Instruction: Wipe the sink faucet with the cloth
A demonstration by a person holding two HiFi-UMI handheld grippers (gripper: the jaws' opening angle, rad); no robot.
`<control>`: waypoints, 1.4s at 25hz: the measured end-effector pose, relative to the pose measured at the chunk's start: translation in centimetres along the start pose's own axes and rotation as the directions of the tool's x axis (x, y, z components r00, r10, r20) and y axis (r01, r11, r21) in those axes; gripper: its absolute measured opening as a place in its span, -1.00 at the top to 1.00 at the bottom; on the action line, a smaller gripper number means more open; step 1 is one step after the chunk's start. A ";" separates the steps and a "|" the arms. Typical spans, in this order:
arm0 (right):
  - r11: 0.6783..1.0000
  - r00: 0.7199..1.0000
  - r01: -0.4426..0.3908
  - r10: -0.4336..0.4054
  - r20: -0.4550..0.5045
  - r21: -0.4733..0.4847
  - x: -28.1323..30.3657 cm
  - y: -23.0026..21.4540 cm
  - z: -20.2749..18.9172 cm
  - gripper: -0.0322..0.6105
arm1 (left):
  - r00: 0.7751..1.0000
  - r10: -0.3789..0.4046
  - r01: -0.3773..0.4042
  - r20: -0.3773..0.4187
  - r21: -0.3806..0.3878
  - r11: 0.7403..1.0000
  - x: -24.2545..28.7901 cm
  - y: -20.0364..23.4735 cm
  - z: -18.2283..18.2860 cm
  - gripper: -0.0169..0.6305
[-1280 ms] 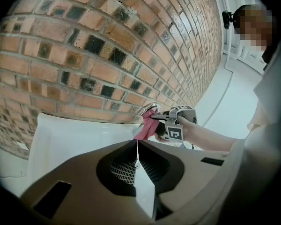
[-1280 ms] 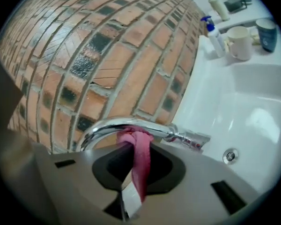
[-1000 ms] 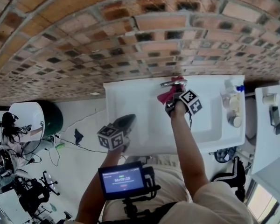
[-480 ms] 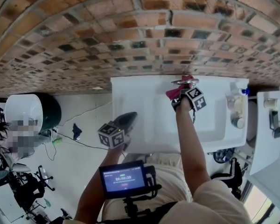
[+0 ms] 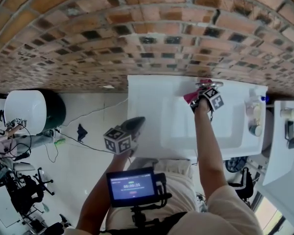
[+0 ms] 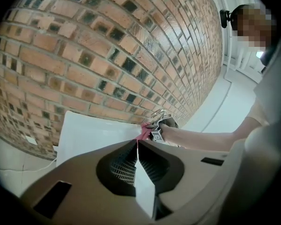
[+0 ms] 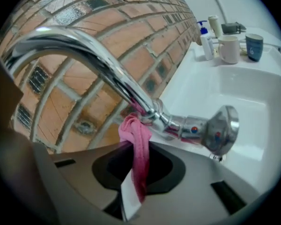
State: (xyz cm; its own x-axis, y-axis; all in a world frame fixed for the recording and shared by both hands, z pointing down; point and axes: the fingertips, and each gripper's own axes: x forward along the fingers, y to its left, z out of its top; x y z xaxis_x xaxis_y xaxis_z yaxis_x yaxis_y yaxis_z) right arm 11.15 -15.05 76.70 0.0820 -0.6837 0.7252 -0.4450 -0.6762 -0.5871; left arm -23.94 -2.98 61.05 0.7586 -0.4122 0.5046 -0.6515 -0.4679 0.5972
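We see a big brick wall (image 5: 137, 28) with a white sink (image 5: 157, 111) set against it.

Our left gripper (image 5: 131, 125) hangs over the sink's front left corner, well apart from the tap. Its jaws are pressed together and nothing is between them. It points toward the wall.

Our right gripper (image 7: 135, 184) is up at the back of the sink, right by the wall. Its jaws are squeezed tight on the pink cloth (image 7: 136, 142).

The shiny faucet (image 7: 100, 62) sits at the back edge of the sink. In the right gripper view its long curved spout runs from the upper left down to the lower right. There it joins a short fat body. The round handle (image 7: 218, 128) sticks out to the right, over the sink bowl.

The cloth is bunched up and touches the faucet just where the spout meets the body. From there it hangs straight down as a long thin strip into the jaws.

On the far rim of the sink stand a white mug (image 7: 228, 48) and a blue cup (image 7: 254, 46), side by side.
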 end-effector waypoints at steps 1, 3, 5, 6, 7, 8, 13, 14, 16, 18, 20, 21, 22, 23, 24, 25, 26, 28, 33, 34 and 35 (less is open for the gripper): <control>1.000 1.000 0.005 -0.005 -0.014 0.013 0.1 -0.6 -0.5 0.69 | 1.000 0.002 -0.002 -0.004 -0.002 1.000 -0.3 0.3 -0.2 0.97; 1.000 1.000 0.016 -0.015 -0.019 0.019 -0.2 -1.7 -1.0 0.69 | 1.000 0.002 -0.002 -0.006 -0.007 1.000 -0.8 0.8 -0.3 0.97; 1.000 1.000 0.018 -0.018 -0.005 -0.015 -0.6 -2.5 -1.1 0.69 | 1.000 -0.004 0.004 -0.003 -0.014 1.000 -0.9 1.1 -0.3 0.97; 1.000 1.000 0.018 -0.018 -0.004 -0.026 -0.8 -3.0 -1.1 0.69 | 1.000 -0.005 0.005 -0.003 -0.014 1.000 -0.9 1.2 -0.3 0.97; 0.999 1.000 0.019 -0.019 -0.006 -0.027 -1.0 -3.5 -1.3 0.69 | 1.000 -0.005 0.005 -0.004 -0.013 1.000 -0.9 1.3 -0.2 0.97; 1.000 1.000 0.020 -0.020 -0.009 -0.020 -1.3 -4.1 -1.4 0.69 | 1.000 -0.005 0.005 -0.005 -0.012 1.000 -0.8 1.4 -0.1 0.97; 0.999 0.998 -0.044 0.042 -0.045 -0.032 -1.7 -5.7 -1.4 0.69 | 1.000 -0.010 0.010 -0.017 0.001 1.000 0.3 0.8 0.4 0.97; 0.997 0.997 -0.058 0.055 -0.058 -0.047 -1.8 -5.6 -1.4 0.69 | 1.000 -0.011 0.011 -0.019 0.006 1.000 0.6 0.5 0.5 0.97; 0.995 0.994 -0.083 0.078 -0.082 -0.059 -2.0 -5.6 -1.4 0.69 | 1.000 -0.011 0.011 -0.024 0.013 1.000 1.3 0.0 0.7 0.97; 0.993 0.990 -0.104 0.098 -0.102 -0.054 -2.5 -5.7 -1.4 0.69 | 1.000 -0.012 0.012 -0.028 0.018 1.000 2.0 -0.6 0.7 0.97; 0.992 0.985 -0.120 0.113 -0.130 -0.047 -3.0 -6.1 -1.5 0.69 | 0.999 -0.015 0.016 -0.033 0.023 1.000 2.7 -1.3 0.7 0.97; 0.990 0.982 -0.128 0.119 -0.150 -0.051 -3.1 -6.3 -1.7 0.69 | 0.999 -0.016 0.017 -0.036 0.023 1.000 3.0 -1.7 0.7 0.97; 0.988 0.977 -0.138 0.126 -0.171 -0.064 -3.1 -6.5 -1.9 0.69 | 0.999 -0.015 0.016 -0.037 0.023 1.000 3.3 -2.0 0.7 0.97; 0.985 0.973 -0.151 0.133 -0.188 -0.085 -3.2 -6.5 -2.0 0.69 | 0.999 -0.013 0.014 -0.039 0.023 1.000 3.6 -2.3 0.6 0.97; 0.981 0.970 -0.162 0.138 -0.201 -0.109 -3.3 -6.6 -2.0 0.69 | 0.999 -0.011 0.011 -0.040 0.023 1.000 4.0 -2.6 0.5 0.97; 0.978 0.967 -0.166 0.136 -0.216 -0.127 -3.5 -6.9 -2.0 0.69 | 0.999 -0.009 0.010 -0.041 0.023 1.000 4.3 -2.9 0.5 0.97; 0.977 0.964 -0.163 0.127 -0.234 -0.140 -3.7 -7.4 -2.2 0.69 | 0.999 -0.008 0.009 -0.044 0.024 1.000 4.7 -3.2 0.4 0.97; 0.972 0.960 -0.160 0.114 -0.255 -0.170 -4.1 -8.2 -2.3 0.69 | 0.999 -0.005 0.006 -0.049 0.030 1.000 5.5 -3.9 0.4 0.97; 0.950 0.954 -0.181 0.106 -0.281 -0.256 -5.6 -9.6 -1.5 0.69 | 0.999 0.005 -0.004 -0.044 0.032 0.999 7.2 -5.3 0.6 0.97; 0.948 0.952 -0.175 0.094 -0.293 -0.265 -5.9 -10.3 -1.3 0.69 | 0.999 0.004 -0.003 -0.041 0.031 1.000 7.5 -5.6 0.6 0.97; 0.949 0.951 -0.166 0.082 -0.297 -0.269 -6.2 -11.1 -0.9 0.69 | 0.999 0.003 -0.002 -0.039 0.029 1.000 7.9 -6.0 0.6 0.97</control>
State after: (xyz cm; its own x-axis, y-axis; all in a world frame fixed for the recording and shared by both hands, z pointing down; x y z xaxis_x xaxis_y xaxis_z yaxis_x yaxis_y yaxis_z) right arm 14.77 -3.10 79.04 -0.2236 -0.6243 0.7485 -0.6755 -0.4544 -0.5807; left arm -14.02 -3.90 61.06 0.7566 -0.3831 0.5299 -0.6528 -0.4897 0.5780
